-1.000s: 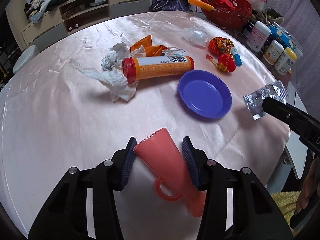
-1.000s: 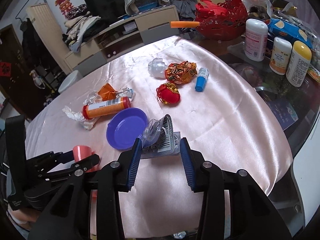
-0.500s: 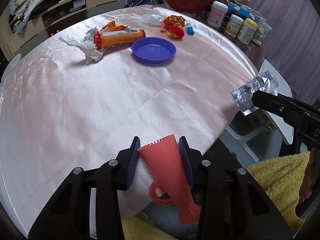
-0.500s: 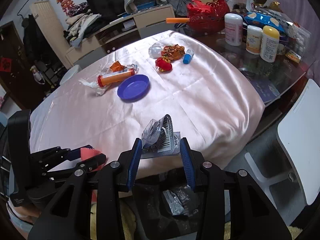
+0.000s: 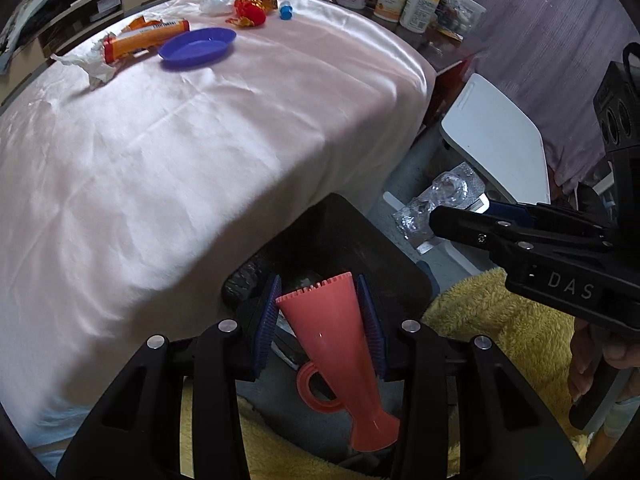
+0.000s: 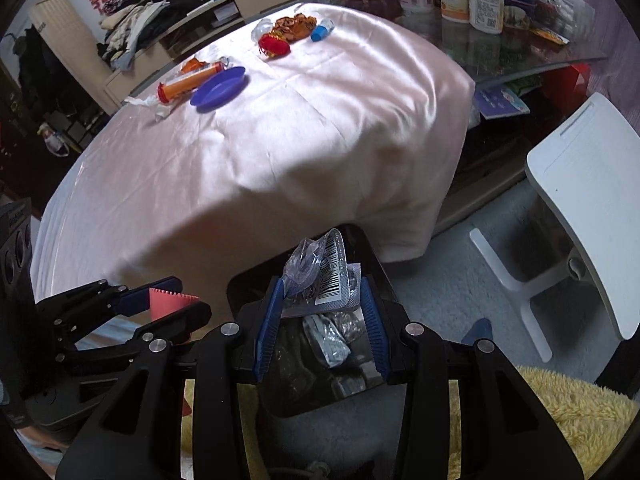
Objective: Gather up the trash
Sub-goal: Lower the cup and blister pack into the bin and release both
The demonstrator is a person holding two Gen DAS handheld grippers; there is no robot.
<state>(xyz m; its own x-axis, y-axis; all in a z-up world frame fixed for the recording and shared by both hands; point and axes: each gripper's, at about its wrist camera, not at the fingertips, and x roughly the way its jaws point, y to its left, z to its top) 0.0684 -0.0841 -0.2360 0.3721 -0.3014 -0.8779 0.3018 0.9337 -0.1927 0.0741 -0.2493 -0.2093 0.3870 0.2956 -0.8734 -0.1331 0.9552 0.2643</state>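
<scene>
**Both loads over the bin, ready to drop**

I have the left gripper clamped on a coral-pink plastic funnel-shaped scoop with a ring handle; its jaws have just been closing a little, and the blue pads press on the flared body. The scoop's long axis runs along the fingers, serrated wide end pointing away from me and narrow end back toward the wrist.

My right gripper is clenched on a crumpled clear-and-foil blister pack with a barcode label, which sticks up past the fingertips.

What matters now is what lies below. The black trash bin stands on the floor against the edge of the table draped in a pink satin cloth, and from both wrist views its dark mouth sits directly beneath the fingertips. Crumpled wrappers already lie inside. The right load looks the more centred over the opening; the scoop hangs nearer the bin's near side. I judge that letting go straight down should land both, though the scoop's long tail could catch the rim.
</scene>
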